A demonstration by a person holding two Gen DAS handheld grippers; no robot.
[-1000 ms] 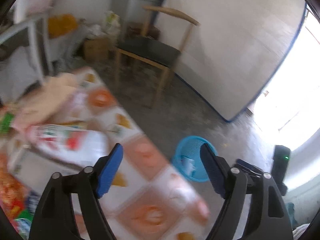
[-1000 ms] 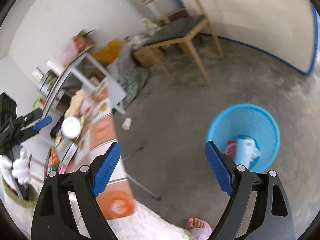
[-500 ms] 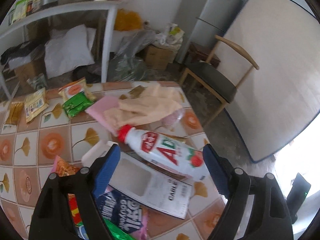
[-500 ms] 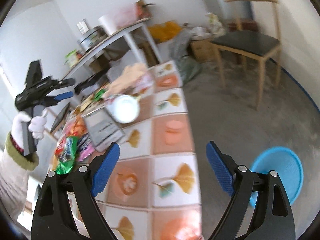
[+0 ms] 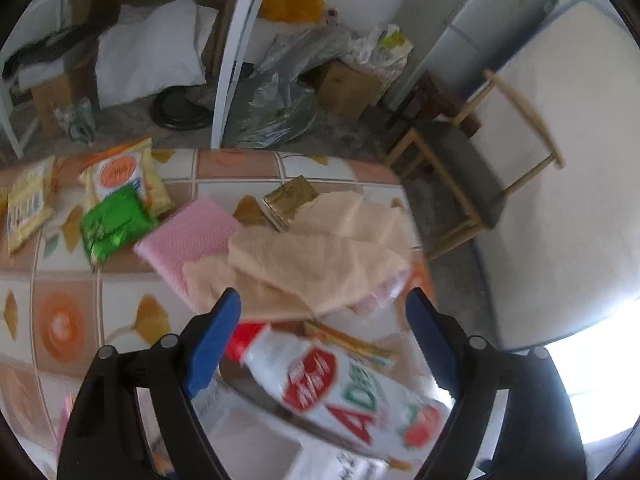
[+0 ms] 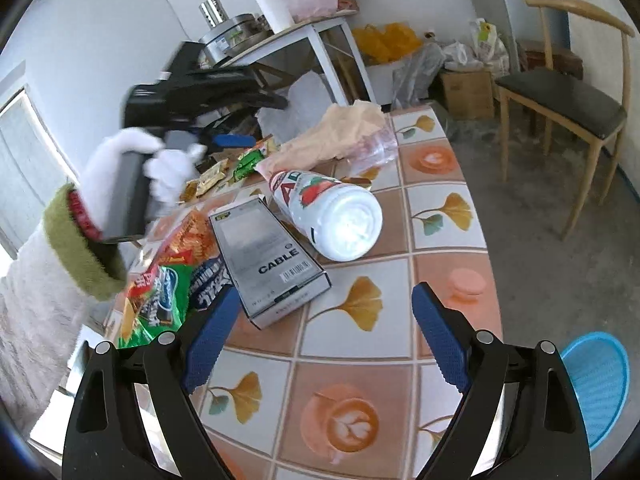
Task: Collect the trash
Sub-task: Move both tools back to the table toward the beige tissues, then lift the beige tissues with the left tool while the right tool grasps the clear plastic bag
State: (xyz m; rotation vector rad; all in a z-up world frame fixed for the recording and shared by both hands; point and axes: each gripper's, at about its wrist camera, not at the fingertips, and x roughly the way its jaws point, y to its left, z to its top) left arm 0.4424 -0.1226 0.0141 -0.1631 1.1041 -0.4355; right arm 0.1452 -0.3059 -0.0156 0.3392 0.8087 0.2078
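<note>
One bottle (image 5: 344, 388) lies on its side on the table (image 6: 360, 344), red cap toward your left gripper (image 5: 324, 336) and white base toward your right gripper (image 6: 320, 328). In the left wrist view the bottle's neck and shoulder sit between the spread blue pads (image 5: 212, 340); whether either pad touches it you cannot tell through the blur. Your left gripper's jaws stand wide apart and grip nothing. In the right wrist view the bottle (image 6: 328, 208) lies well ahead of your right gripper, which is also spread wide and holds nothing, above bare tiles.

Just beside the bottle, on its left in the right wrist view, lies a grey box (image 6: 268, 256) marked CABLE, its near corner close to your right gripper's left pad. Left of the box lies a heap of snack wrappers (image 6: 168, 276). Beyond the bottle's cap a beige cloth (image 5: 312, 256) lies crumpled, overlapping a pink cloth (image 5: 188, 236) and a clear plastic cup (image 6: 372, 148). Farther back lie a green packet (image 5: 112, 224), a gold packet (image 5: 292, 196) and an orange-and-white packet (image 5: 120, 176).

On the floor to the right of the table stands a blue basket (image 6: 596, 384). A wooden chair (image 6: 560, 100) stands beyond the table's far right corner. Your gloved left hand (image 6: 132, 168) shows at the left of the right wrist view.
</note>
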